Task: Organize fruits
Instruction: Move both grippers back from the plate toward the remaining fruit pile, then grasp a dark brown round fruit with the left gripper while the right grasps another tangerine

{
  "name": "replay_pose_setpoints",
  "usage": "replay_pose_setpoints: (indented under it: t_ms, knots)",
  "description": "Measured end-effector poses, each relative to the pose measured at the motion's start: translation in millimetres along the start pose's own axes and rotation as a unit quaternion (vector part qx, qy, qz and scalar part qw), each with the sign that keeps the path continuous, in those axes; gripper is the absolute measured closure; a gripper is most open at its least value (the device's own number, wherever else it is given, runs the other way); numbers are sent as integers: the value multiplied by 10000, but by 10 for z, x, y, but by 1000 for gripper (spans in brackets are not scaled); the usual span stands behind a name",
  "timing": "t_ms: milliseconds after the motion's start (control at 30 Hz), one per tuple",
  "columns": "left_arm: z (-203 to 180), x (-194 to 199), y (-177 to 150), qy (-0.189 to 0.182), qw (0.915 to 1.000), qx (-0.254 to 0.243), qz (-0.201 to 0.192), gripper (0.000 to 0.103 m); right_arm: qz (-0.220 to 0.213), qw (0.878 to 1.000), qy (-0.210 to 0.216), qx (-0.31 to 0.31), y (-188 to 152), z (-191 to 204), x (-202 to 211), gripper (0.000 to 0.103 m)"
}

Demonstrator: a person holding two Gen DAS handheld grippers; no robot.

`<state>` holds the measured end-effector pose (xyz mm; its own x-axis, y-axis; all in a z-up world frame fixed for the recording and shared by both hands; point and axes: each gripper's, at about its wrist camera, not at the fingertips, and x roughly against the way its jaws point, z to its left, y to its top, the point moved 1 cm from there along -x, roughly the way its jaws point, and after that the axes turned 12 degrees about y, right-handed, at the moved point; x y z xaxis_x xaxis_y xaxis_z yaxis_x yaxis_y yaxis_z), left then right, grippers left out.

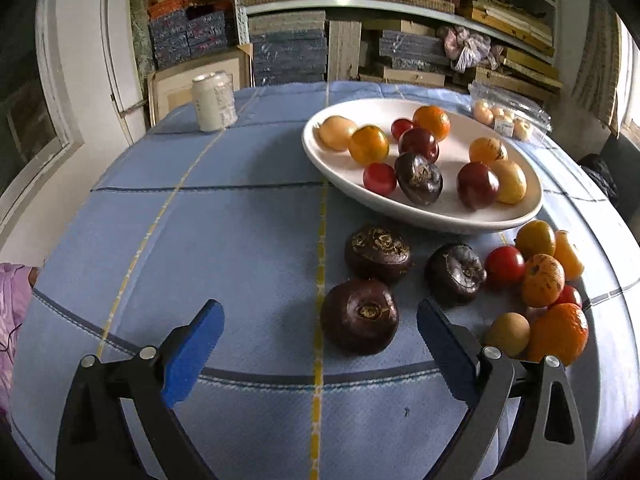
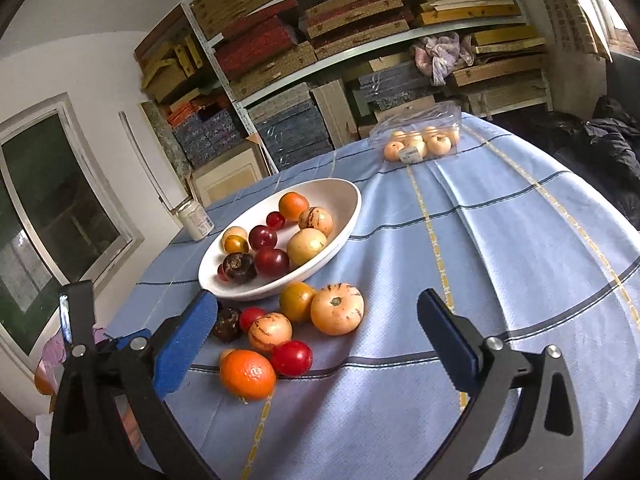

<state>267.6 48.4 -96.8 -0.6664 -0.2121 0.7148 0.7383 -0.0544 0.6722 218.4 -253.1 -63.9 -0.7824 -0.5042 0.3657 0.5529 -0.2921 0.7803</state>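
Note:
A white oval bowl (image 1: 316,148) (image 2: 352,204) on the blue checked cloth holds several fruits: oranges, red plums, pale melons and a dark purple one (image 1: 419,178). Three dark purple fruits lie loose in front of it; the nearest (image 1: 359,316) sits just ahead of my left gripper (image 1: 320,320), which is open and empty. More loose fruit lies to the right: an orange (image 1: 558,332) (image 2: 247,374), red tomatoes (image 1: 505,266) (image 2: 292,357), a striped pale melon (image 2: 337,308). My right gripper (image 2: 318,314) is open and empty above this pile.
A white can (image 1: 213,101) (image 2: 196,220) stands at the far left of the table. A clear plastic box of pale fruit (image 1: 506,114) (image 2: 420,140) lies at the far edge. Shelves of stacked boxes stand behind. A window is on the left.

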Motion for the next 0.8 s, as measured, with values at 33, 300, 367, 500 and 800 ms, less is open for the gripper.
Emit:
replay_pose_setpoints:
  t_ms: [33,300,367,500,800]
  knots:
    - [-6,-36,11,-17,10000,8,68,5,9,10000,-2,5,-5,3,1,5]
    - [129,-154,5,-22,9989,276,390,5,99,10000,5,11,-19,21,-21,5]
    - [146,-115,-19,100,9992,184,335,4,96,10000,2,-1,-17,19,-21,5]
    - [287,-51,-85,559,9979,222,247,4,105,9999,16,0,-21,25,-21,5]
    - [342,-35,-69,124,9989,402,218,5,189,9996,133,164,-77,111,-37,5]
